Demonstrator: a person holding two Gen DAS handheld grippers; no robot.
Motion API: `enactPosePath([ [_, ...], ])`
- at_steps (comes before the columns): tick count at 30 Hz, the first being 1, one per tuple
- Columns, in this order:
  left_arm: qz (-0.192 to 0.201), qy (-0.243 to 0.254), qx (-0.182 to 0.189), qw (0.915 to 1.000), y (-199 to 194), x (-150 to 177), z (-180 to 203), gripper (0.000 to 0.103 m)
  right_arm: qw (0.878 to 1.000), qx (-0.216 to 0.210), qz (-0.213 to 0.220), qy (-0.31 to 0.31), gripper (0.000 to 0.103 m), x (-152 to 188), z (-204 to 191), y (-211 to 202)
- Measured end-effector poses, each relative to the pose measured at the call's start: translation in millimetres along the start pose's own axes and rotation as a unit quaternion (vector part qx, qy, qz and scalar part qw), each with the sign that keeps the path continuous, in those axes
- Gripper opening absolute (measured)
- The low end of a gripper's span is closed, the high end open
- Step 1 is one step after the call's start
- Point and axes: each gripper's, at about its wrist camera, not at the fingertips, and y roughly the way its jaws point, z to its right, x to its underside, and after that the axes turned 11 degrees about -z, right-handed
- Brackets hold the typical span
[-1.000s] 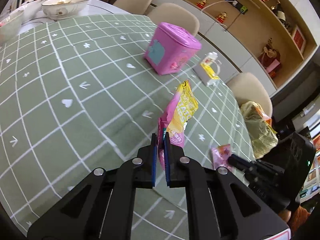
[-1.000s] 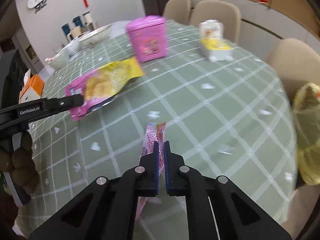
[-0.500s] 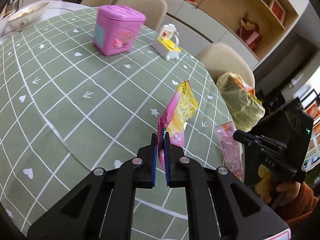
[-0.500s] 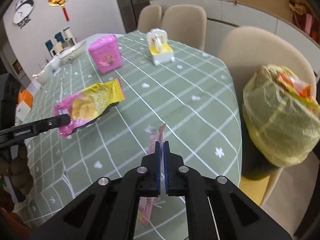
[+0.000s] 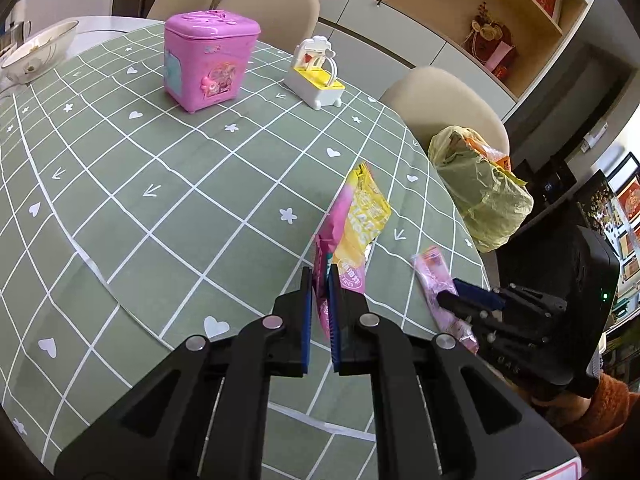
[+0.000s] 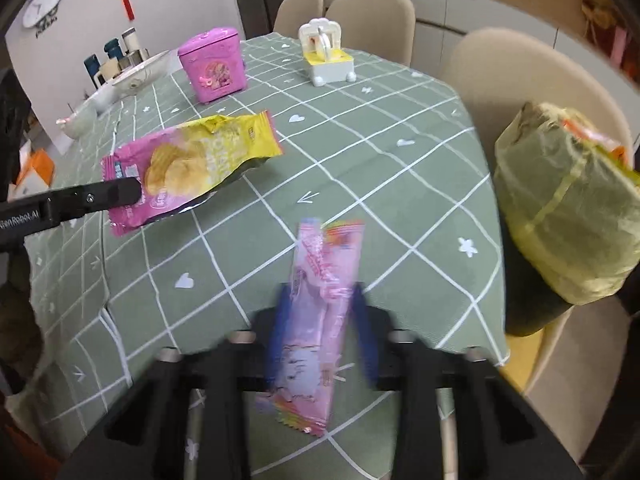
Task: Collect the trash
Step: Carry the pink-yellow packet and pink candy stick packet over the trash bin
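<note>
Chip bag (image 5: 362, 220): large crinkly foil pouch, pink and yellow, apparently near-empty, so light, limp and slippery; best taken by a flat sealed end, where the left gripper (image 5: 319, 280) clamps it above the green-checked counter (image 5: 168, 208). Snack wrapper (image 6: 320, 300): smaller, slim pink film, flimsy and likely to slide; it lies lengthwise between the right gripper (image 6: 320, 292) jaws, which are closing but not visibly pressing, near the counter's edge beside the yellow-lined trash bin (image 6: 568, 216).

A pink-yellow chip bag (image 6: 188, 164) hangs over the desk (image 6: 380, 184), pinched at its pink end. A pink wrapper (image 6: 316, 312) lies lengthwise near the desk's edge.
</note>
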Motion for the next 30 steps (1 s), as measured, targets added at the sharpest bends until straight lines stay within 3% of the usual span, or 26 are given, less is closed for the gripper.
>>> enactPosePath([
  [7,0.010,0.008,0.034,0.9993,-9,-2,10,0.006,0.998,0.008,0.044,0.036,0.008,1,29,-37],
  [15,0.029,0.037,0.054,0.9975,-40,-18,61,0.006,0.990,-0.001,0.118,0.083,0.008,14,64,-93],
  [23,0.099,0.088,0.126,0.9832,-80,-88,147,0.006,0.978,0.033,0.186,0.093,0.008,8,127,-166],
  [27,0.091,0.110,0.164,0.9760,-65,-126,190,0.006,0.973,0.056,0.199,0.105,0.008,7,164,-189],
  [30,0.080,0.131,0.169,0.9737,-43,-149,221,0.006,0.970,0.075,0.202,0.116,0.008,8,199,-200],
])
